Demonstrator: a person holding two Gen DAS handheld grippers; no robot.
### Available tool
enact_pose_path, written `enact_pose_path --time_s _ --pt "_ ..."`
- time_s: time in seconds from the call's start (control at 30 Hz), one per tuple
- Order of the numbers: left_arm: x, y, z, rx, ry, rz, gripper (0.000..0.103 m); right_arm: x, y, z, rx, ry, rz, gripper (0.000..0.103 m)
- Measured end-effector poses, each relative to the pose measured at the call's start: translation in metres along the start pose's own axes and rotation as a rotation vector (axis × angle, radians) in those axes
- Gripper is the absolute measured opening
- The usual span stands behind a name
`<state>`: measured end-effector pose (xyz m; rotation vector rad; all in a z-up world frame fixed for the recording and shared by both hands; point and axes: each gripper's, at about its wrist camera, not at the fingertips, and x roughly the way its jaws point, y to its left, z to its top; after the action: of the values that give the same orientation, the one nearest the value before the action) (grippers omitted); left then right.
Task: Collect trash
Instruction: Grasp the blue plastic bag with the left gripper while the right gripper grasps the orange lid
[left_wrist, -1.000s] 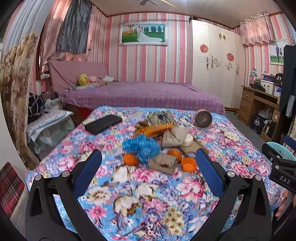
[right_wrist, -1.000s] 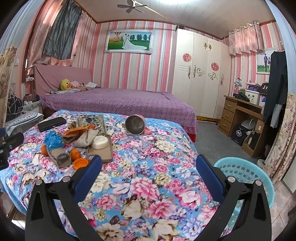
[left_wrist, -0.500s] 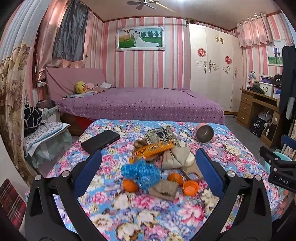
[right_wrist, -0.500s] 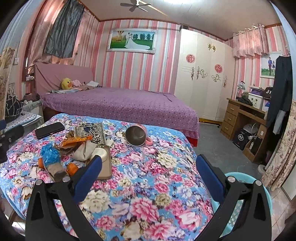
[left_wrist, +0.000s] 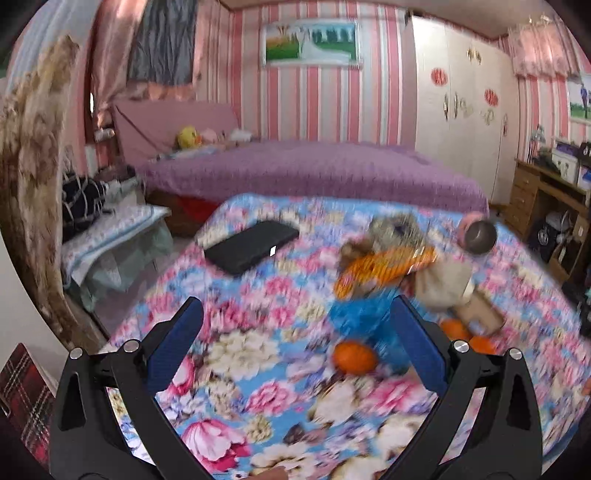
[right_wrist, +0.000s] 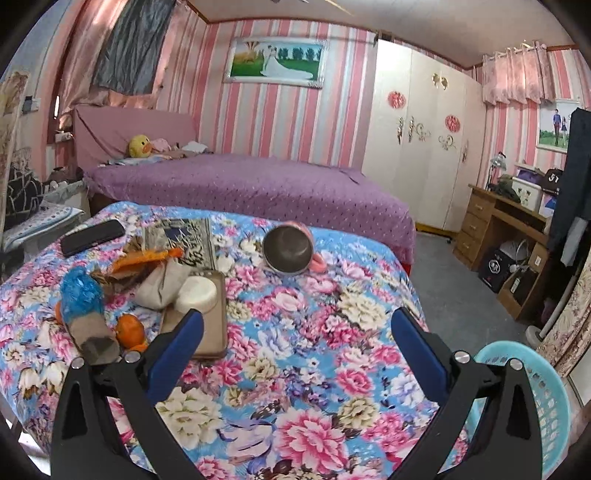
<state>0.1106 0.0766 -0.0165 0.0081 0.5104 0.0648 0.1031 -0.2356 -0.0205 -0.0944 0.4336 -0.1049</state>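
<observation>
A heap of trash lies on the floral table: a blue crumpled bag (left_wrist: 354, 317) (right_wrist: 79, 291), an orange wrapper (left_wrist: 384, 267) (right_wrist: 147, 256), orange peels (left_wrist: 354, 356) (right_wrist: 130, 330), a beige crumpled paper (left_wrist: 443, 280) (right_wrist: 160, 286) and a brown cardboard piece (right_wrist: 94, 338). My left gripper (left_wrist: 291, 347) is open and empty, hovering above the table just left of the heap. My right gripper (right_wrist: 293, 347) is open and empty over the table's right part, to the right of the heap. The left wrist view is motion-blurred.
A black phone (left_wrist: 253, 245) (right_wrist: 92, 236), a magazine (right_wrist: 181, 236), a tipped pink metal mug (right_wrist: 290, 249) and a brown tray (right_wrist: 210, 314) with a white lid lie on the table (right_wrist: 314, 369). A turquoise basket (right_wrist: 535, 406) stands on the floor at right. A purple bed is behind.
The left gripper has swung left and forward, so the heap now sits at its right finger. The right gripper has moved closer over the table. Both stay open.
</observation>
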Motion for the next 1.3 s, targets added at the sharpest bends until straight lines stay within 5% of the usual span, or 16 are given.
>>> enact_pose_path --time_s 0.27,0.63,0.93,1.1,1.3 --pt "0.018 -0.007 -0.011 0.016 0.048 -0.030 0.098 0.013 -0.005 -0.004 0.007 0.060 -0.049 0.099" --pt "0.044 -0.081 -0.003 0.126 0.110 -0.072 0.097 0.033 -0.012 -0.010 0.000 0.124 -0.043 0.099" --pt "0.062 -0.065 -0.002 0.014 0.187 -0.174 0.035 0.033 -0.004 -0.012 0.011 0.117 -0.006 0.099" --pt "0.030 -0.040 0.007 -0.037 0.073 -0.168 0.034 0.024 0.018 -0.013 -0.014 0.097 0.028 0.099" --pt "0.013 -0.011 -0.004 -0.057 0.086 -0.121 0.034 0.020 0.047 -0.023 0.000 0.126 0.124 0.099"
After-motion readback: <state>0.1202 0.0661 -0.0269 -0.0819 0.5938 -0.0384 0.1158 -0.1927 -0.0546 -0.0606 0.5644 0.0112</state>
